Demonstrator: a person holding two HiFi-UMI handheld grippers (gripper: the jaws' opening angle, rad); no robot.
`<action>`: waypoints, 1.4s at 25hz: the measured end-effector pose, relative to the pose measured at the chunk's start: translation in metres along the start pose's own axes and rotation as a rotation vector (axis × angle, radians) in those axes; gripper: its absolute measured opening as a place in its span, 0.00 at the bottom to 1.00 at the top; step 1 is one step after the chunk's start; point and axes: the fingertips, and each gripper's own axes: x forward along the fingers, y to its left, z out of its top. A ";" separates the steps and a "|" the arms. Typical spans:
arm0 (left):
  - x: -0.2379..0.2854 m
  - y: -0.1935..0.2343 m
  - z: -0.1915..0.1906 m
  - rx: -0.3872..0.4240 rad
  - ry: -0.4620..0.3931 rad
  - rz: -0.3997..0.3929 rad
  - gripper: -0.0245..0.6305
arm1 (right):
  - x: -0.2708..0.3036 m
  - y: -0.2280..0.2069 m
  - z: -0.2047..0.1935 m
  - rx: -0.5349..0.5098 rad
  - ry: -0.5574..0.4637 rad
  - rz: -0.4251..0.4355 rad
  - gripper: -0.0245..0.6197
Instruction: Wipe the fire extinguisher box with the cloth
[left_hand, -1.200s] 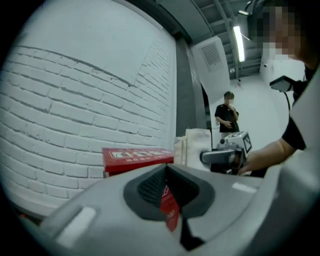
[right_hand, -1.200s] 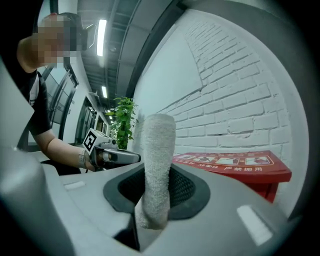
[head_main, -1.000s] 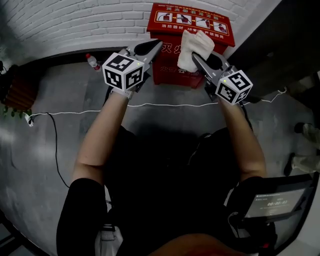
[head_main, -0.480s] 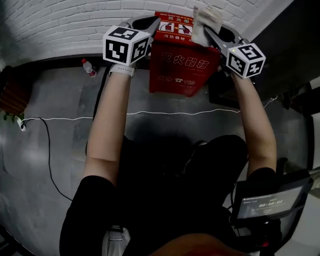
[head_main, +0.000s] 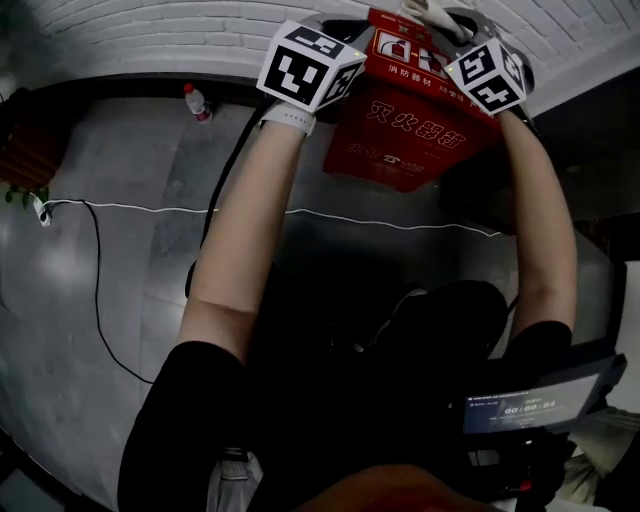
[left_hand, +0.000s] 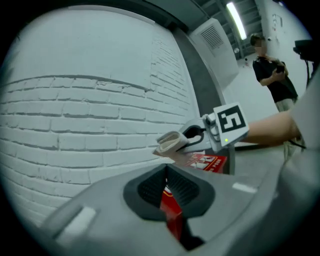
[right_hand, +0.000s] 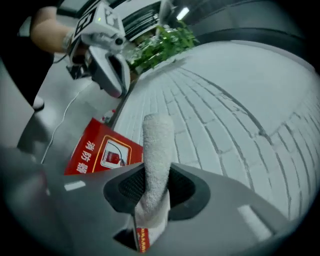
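White brick wall runs along the far side of a grey concrete floor, and everything I am steering sits low against it. Far left, a small bottle stands at the foot of the wall, and a thin white cable trails across the floor between my operator's knees and the work. My left gripper comes next. Its jaws are closed, and its own view shows a red sliver wedged between them, which I take to be an edge of the fire extinguisher box. The box stands on the floor against the wall, between the two grippers. On the right, the right gripper has its jaws clamped on the cloth, a white towelling roll whose free end juts out above the box's printed top. I cannot tell whether the cloth touches the lid. My worry is the pinch. The cloth is held across a narrow band, so a hard drag over the lid's rim could pull it out. The left hold is on a thin edge, so sideways wiping pressure might make it slip and let the box skid or tip. The wall is close behind, and an over-long stroke would knock the jaws on brick. The floor looks smooth and bare, with a green plant further along the wall and a person standing well apart.
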 end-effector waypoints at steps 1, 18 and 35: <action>0.003 0.000 -0.005 0.001 0.009 -0.008 0.04 | 0.009 0.005 0.001 -0.086 0.032 0.008 0.20; 0.034 0.019 -0.048 -0.044 0.049 -0.082 0.04 | 0.078 0.063 -0.033 -0.634 0.277 0.310 0.17; 0.060 -0.073 -0.033 -0.016 0.029 -0.179 0.04 | 0.007 0.057 -0.180 -0.582 0.478 0.353 0.17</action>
